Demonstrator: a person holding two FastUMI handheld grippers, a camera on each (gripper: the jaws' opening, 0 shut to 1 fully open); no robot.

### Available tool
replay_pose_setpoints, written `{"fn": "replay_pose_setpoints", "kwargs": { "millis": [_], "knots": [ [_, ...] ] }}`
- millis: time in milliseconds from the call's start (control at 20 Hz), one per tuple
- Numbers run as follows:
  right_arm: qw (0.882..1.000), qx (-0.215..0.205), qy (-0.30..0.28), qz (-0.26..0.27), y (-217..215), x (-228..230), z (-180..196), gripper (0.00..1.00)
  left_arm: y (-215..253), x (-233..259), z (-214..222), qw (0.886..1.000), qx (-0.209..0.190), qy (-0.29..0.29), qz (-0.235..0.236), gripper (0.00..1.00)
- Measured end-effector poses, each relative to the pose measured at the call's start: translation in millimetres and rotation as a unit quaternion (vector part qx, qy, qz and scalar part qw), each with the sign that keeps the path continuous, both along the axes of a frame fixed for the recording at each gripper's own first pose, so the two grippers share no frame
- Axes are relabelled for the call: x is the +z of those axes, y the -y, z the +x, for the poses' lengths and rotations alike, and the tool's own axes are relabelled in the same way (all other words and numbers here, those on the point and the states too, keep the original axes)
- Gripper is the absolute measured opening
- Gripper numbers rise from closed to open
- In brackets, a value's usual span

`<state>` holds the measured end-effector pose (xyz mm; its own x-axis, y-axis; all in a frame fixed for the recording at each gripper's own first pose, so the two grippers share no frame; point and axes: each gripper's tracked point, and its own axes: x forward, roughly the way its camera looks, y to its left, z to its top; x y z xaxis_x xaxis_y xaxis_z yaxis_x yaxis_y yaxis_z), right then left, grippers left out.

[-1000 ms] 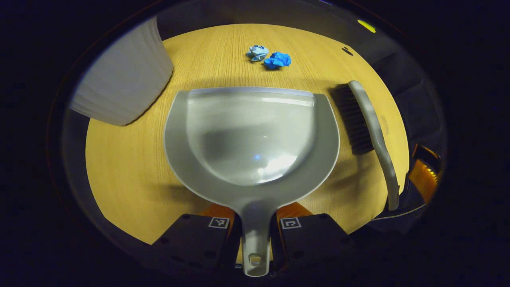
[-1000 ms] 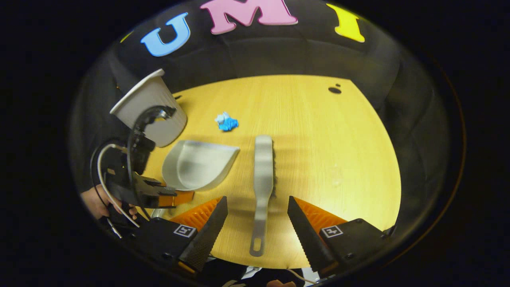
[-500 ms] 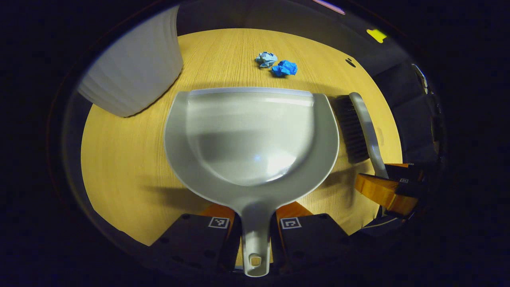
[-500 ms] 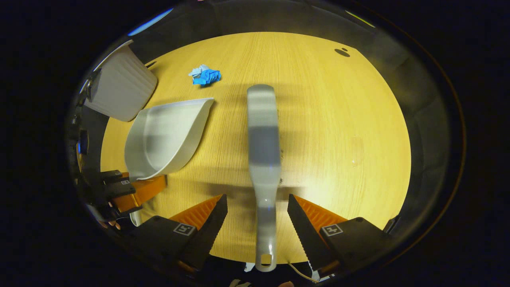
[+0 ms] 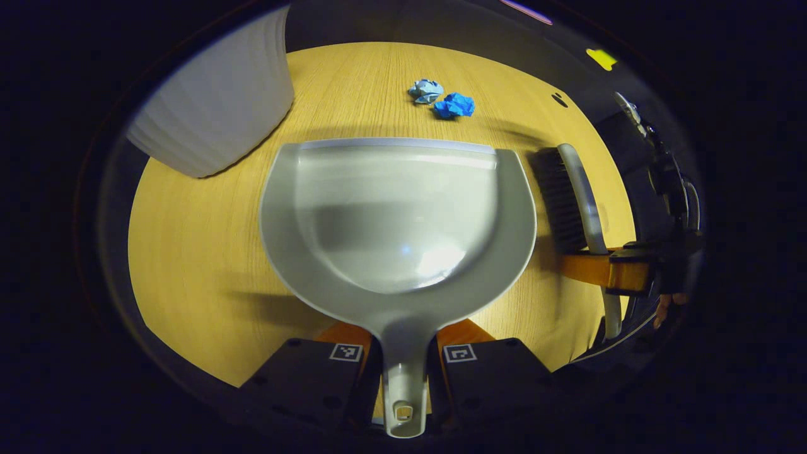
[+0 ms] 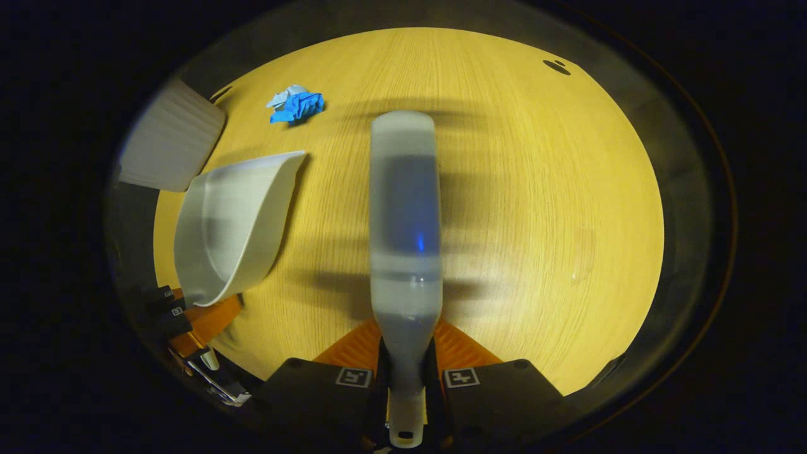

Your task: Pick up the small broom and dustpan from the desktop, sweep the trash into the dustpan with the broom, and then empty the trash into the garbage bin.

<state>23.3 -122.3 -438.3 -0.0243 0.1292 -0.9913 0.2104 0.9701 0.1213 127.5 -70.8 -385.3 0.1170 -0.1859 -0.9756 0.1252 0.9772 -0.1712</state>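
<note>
A: Grey plastic takes up most of the left gripper view: the grey plastic dustpan (image 5: pixel 397 214) sits on the yellow wood-grain worktop (image 5: pixel 195 252), its handle pinched between the left gripper (image 5: pixel 403 372) fingers.

B: That view also shows the bristles of the small grey broom with black bristles (image 5: pixel 570 195), just right of the pan. In the right gripper view the broom (image 6: pixel 405 214) shows its smooth back.

A: And the right gripper (image 6: pixel 406 384)?

B: Its fingers were wide apart half a second ago; now they are closed on the broom handle.

A: The trash?

B: Two crumpled blue paper balls (image 5: pixel 441 101) lie beyond the pan's lip, touching each other. The ribbed white garbage bin (image 5: pixel 214 107) stands far left.
</note>
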Motion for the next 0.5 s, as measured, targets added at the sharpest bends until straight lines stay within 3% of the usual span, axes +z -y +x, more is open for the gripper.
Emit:
{"fn": "replay_pose_setpoints", "kwargs": {
  "millis": [150, 300, 500],
  "knots": [
    [0.999, 0.036, 0.004, 0.011, 10.1, 4.0, 20.4, 0.24, -12.5, -0.7, -5.2, 0.999, -0.035, -0.006, 0.018, 0.30],
    [0.990, 0.125, 0.043, -0.044, 48.4, 9.4, 69.2, 0.24, -28.9, 3.2, -6.3, 0.996, -0.078, -0.013, 0.031, 0.31],
    [0.982, 0.177, 0.067, -0.031, 44.8, 7.8, 140.5, 0.24, -51.8, 7.1, 8.3, 0.991, -0.125, -0.024, 0.045, 0.30]
  ]
}}
